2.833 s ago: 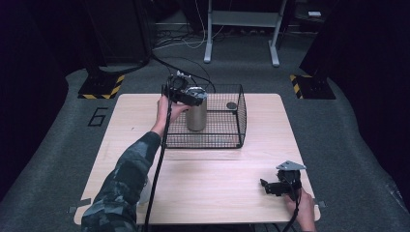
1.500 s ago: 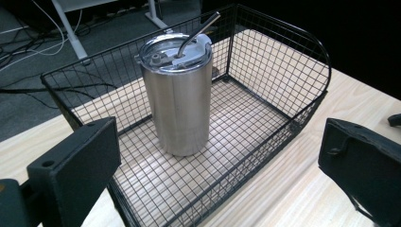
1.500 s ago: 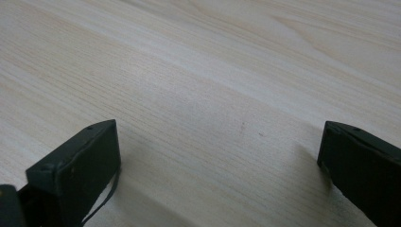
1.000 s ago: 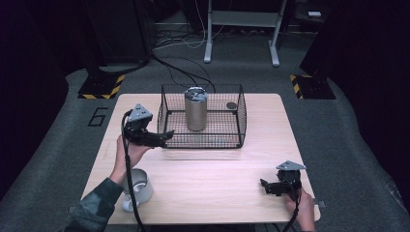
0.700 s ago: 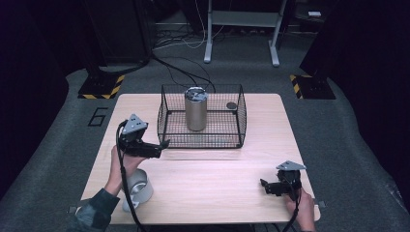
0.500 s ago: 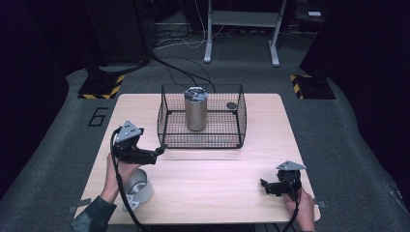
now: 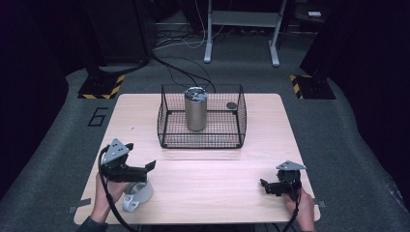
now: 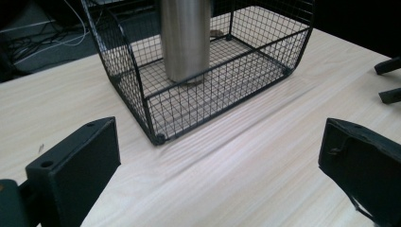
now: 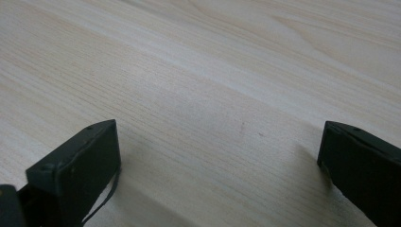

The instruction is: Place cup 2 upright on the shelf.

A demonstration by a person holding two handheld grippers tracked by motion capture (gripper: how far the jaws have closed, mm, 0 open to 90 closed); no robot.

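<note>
Hovering over the near left corner of the desk [image 7: 203, 183], the left gripper [image 7: 145, 168] is released, its two black jaws standing wide apart with nothing between them in the left gripper view. Directly beneath it a white mug [image 7: 137, 194] sits on the desk close to the near edge; it seems to lie tipped on its side, though the gripper covers much of it. The jaws point toward the wire basket [image 7: 167, 130], which stands at the middle of the far half of the desk. Inside the basket a steel tumbler [image 7: 196, 110] stands upright, left of centre, and a small dark round thing [image 7: 231, 105] lies near the basket's far right corner. At the near right corner of the desk the right gripper [image 7: 267, 186] is low over the wood, held by a hand at the edge, its jaws likewise spread and empty, with bare desk between them.
</note>
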